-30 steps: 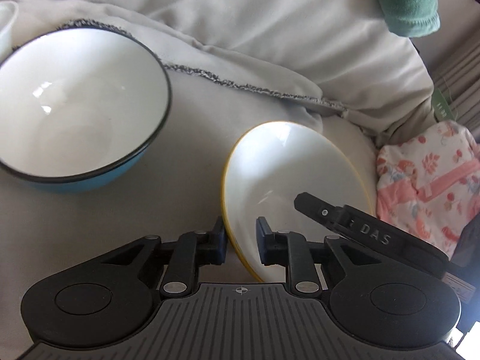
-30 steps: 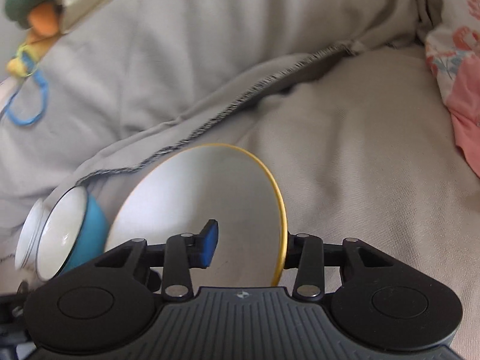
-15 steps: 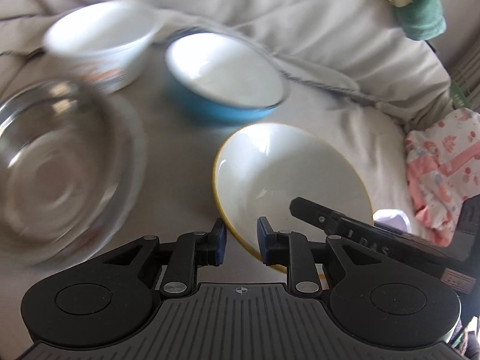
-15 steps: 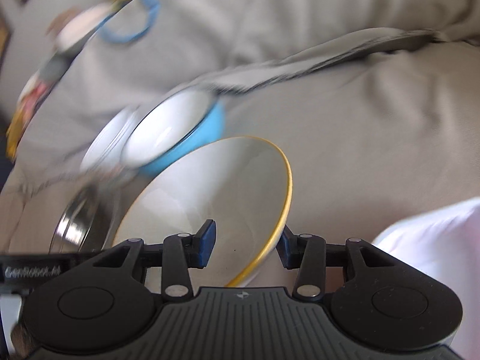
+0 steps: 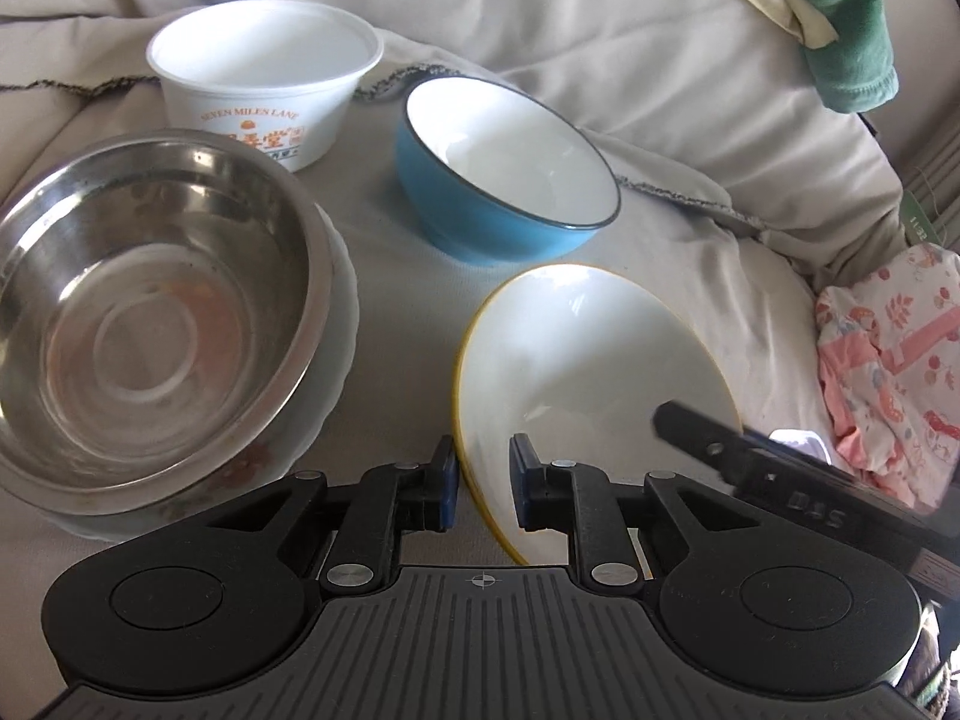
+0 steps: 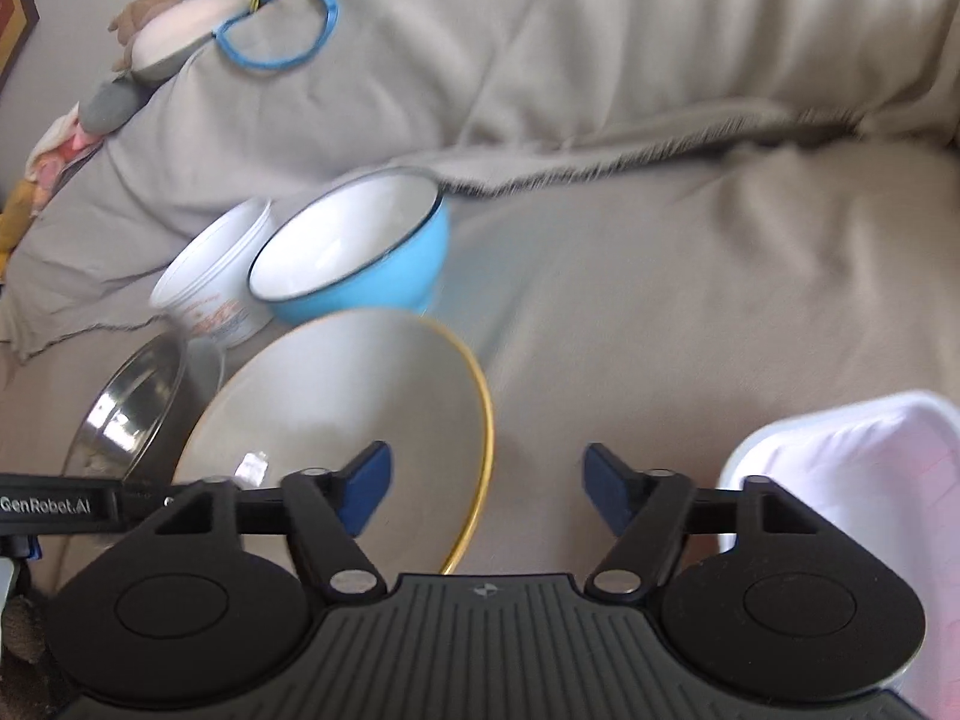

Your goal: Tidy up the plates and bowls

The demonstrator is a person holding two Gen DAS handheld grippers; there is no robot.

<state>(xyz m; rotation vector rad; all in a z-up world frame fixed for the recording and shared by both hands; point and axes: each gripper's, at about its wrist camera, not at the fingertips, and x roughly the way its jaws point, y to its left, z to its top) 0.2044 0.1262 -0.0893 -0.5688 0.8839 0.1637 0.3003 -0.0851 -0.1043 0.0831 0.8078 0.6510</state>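
My left gripper [image 5: 483, 491] is shut on the near rim of a white bowl with a yellow edge [image 5: 588, 372], held tilted above the grey cloth. The same bowl shows in the right wrist view [image 6: 336, 414]. My right gripper [image 6: 486, 489] is open, its jaws standing wide on either side of the bowl's rim without touching it. A blue bowl [image 5: 504, 180] with a white inside sits behind. A steel bowl [image 5: 150, 300] rests in a white plate [image 5: 345, 306] at the left. A white plastic tub [image 5: 264, 84] stands at the back.
Everything sits on a grey cloth-covered sofa [image 6: 690, 312] with a cushion behind. A pink patterned cloth [image 5: 888, 360] lies at the right, a green cloth [image 5: 840, 18] at the top right. A white container [image 6: 852, 492] is at the right in the right wrist view.
My right gripper has opened and let go of the yellow-edged bowl. The left gripper still holds it and has carried it back, bringing the steel bowl and white tub into view.
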